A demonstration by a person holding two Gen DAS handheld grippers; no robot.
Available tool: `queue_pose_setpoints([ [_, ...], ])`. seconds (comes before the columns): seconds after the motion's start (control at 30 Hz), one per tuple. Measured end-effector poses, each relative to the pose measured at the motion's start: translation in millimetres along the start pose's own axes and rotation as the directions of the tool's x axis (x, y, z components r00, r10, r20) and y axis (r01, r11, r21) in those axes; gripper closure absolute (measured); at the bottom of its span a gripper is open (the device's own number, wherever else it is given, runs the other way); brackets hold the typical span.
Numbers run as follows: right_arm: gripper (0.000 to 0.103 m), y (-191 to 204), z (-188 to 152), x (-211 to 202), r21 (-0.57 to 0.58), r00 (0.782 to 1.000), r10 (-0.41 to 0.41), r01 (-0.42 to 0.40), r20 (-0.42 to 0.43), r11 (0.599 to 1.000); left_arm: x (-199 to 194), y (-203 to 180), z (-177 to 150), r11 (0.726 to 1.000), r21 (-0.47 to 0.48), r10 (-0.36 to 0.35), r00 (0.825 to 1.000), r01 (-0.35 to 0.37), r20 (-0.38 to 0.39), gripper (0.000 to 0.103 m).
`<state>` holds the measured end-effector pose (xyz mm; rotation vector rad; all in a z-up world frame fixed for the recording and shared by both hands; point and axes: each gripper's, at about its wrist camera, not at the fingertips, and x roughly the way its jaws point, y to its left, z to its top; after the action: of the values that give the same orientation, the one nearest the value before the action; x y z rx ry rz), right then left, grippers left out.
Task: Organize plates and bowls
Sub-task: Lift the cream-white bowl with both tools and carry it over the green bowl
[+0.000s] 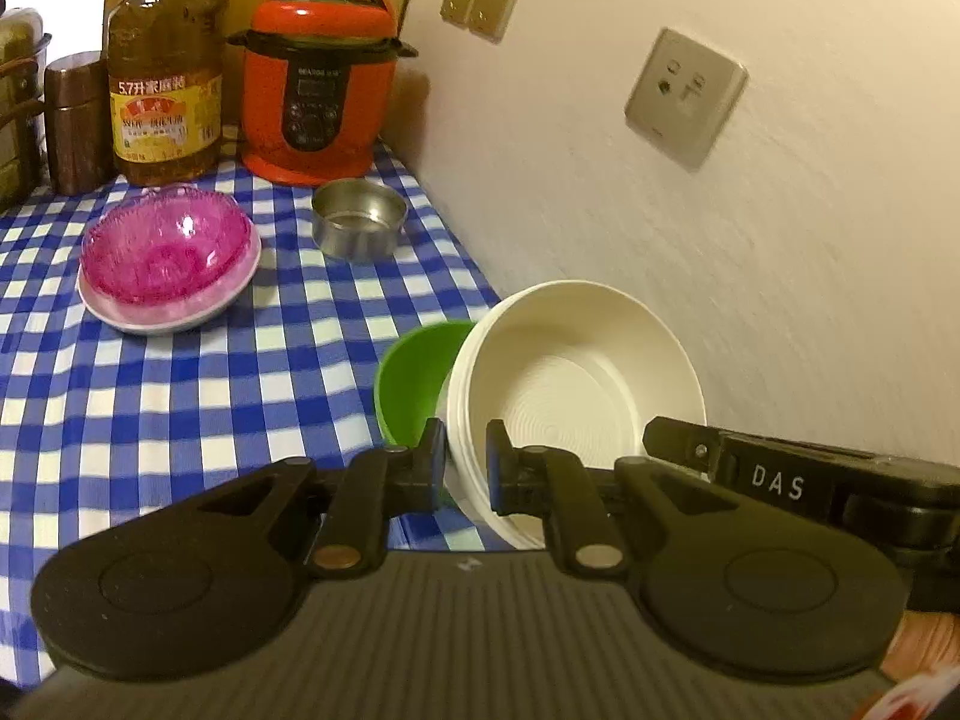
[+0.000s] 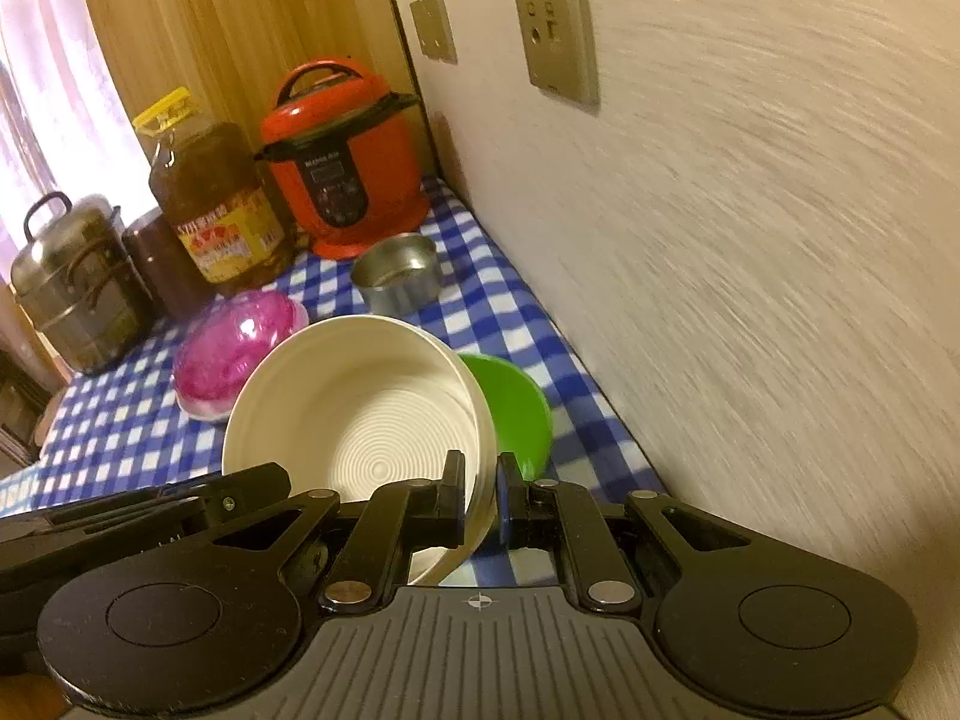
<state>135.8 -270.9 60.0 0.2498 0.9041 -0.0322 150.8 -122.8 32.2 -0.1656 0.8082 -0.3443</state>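
Together, both grippers pinch one white bowl [image 1: 570,384] by opposite sides of its rim and hold it tilted above a worktop [image 1: 180,408] covered in blue-and-white checked cloth. The left gripper [image 1: 467,468] has its jaws pressed nearly together on the rim's left edge, one pad inside the bowl and one outside. The right gripper [image 2: 480,498] clamps the right edge in the same way. Each gripper's fingers point forward and downward, so the bowl sits directly ahead of both, its open mouth facing back toward the cameras.

Beyond the white bowl, and lower, lies a green bowl [image 1: 414,378] on the cloth; from the left gripper it peeks out to the left of the held rim, from the right gripper to the right. It is nearer than anything else and looks the likely place to nest the white bowl.

Farther ahead and to the left of both grippers, a pink translucent bowl [image 1: 165,246] with a textured, scalloped surface rests inside a pale shallow plate [image 1: 174,315]. A small shiny steel bowl [image 1: 359,217] stands farther back.

The white bowl is smooth and matte outside, with fine concentric ridges on its floor. The green bowl looks like glossy plastic.
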Motion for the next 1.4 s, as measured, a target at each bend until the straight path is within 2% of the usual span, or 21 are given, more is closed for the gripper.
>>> queue_pose_setpoints([
  [0.3, 0.093, -8, -24, -12, -0.007, 0.999, -0.011, 0.010, -0.031, 1.000, -6, -2, -25, 1.000, -0.015, -0.007, 0.999, 0.006, -0.038, 0.091],
  [0.73, 0.093, -11, -34, -12, -0.012, 0.998, -0.010, 0.009, -0.062, 1.000, -7, -3, -36, 1.000, -0.018, -0.008, 0.998, 0.007, -0.068, 0.091],
  [0.97, 0.093, -11, -33, -9, -0.013, 0.998, -0.008, 0.007, -0.060, 1.000, -3, -3, -31, 1.000, -0.015, -0.006, 0.998, 0.005, -0.068, 0.091],
  [1.4, 0.093, -13, 2, 23, -0.012, 0.999, -0.004, 0.004, -0.037, 1.000, 31, 2, 4, 1.000, -0.029, -0.005, 0.998, 0.003, -0.055, 0.091],
])
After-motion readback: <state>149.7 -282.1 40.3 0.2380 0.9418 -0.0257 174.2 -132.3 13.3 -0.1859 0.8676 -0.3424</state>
